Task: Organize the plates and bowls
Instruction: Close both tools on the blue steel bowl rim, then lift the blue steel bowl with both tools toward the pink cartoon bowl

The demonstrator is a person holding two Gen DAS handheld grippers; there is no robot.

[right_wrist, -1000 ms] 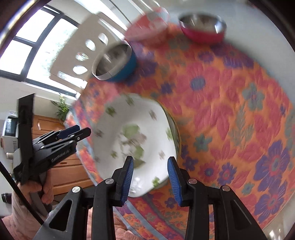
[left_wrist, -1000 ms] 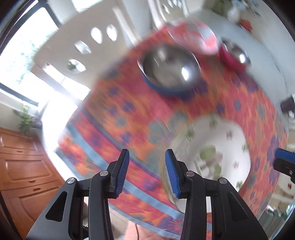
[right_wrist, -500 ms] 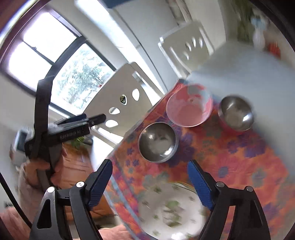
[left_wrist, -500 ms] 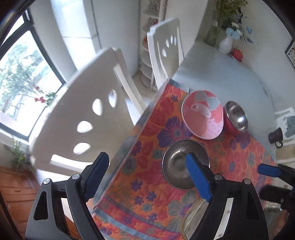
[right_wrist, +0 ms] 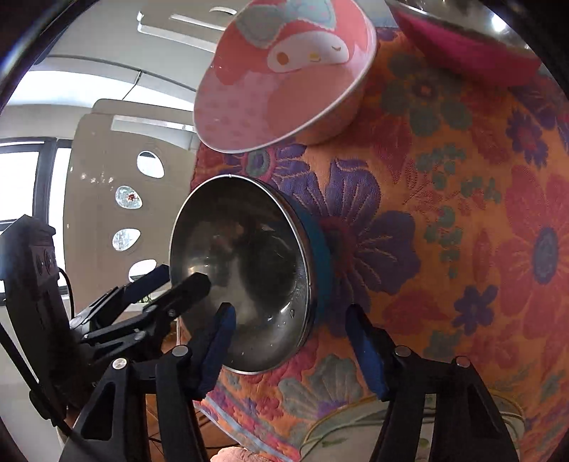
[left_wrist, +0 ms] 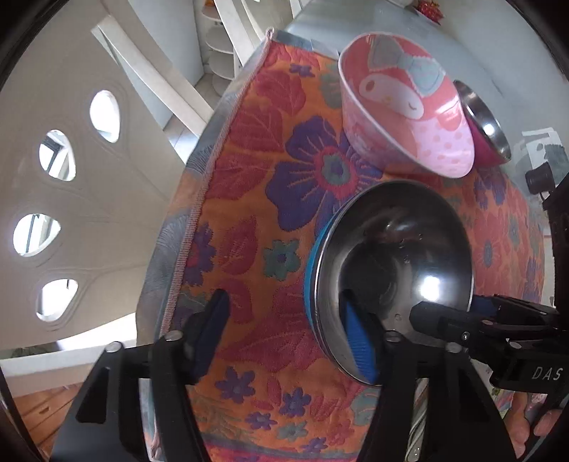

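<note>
A steel bowl with a blue outside (left_wrist: 391, 270) (right_wrist: 245, 280) sits on the flowered cloth. My left gripper (left_wrist: 288, 334) is open and straddles its near-left rim, one finger inside. My right gripper (right_wrist: 295, 352) is open and straddles its near-right rim, one finger inside. Behind it stand a pink cartoon bowl (left_wrist: 405, 106) (right_wrist: 284, 71) and a steel bowl with a red outside (left_wrist: 483, 124) (right_wrist: 462, 39). A white flowered plate (right_wrist: 355, 430) lies at the near edge under my right gripper.
The orange flowered cloth (left_wrist: 256, 170) (right_wrist: 462, 213) covers a grey table (left_wrist: 327, 21). White chairs with oval holes (left_wrist: 64, 177) (right_wrist: 117, 177) stand at the table's left side. A dark mug (left_wrist: 537, 177) stands at the right.
Both grippers have come down from high above the table to the blue steel bowl and now straddle its rim. Both opened wide a half second earlier and remain open.
</note>
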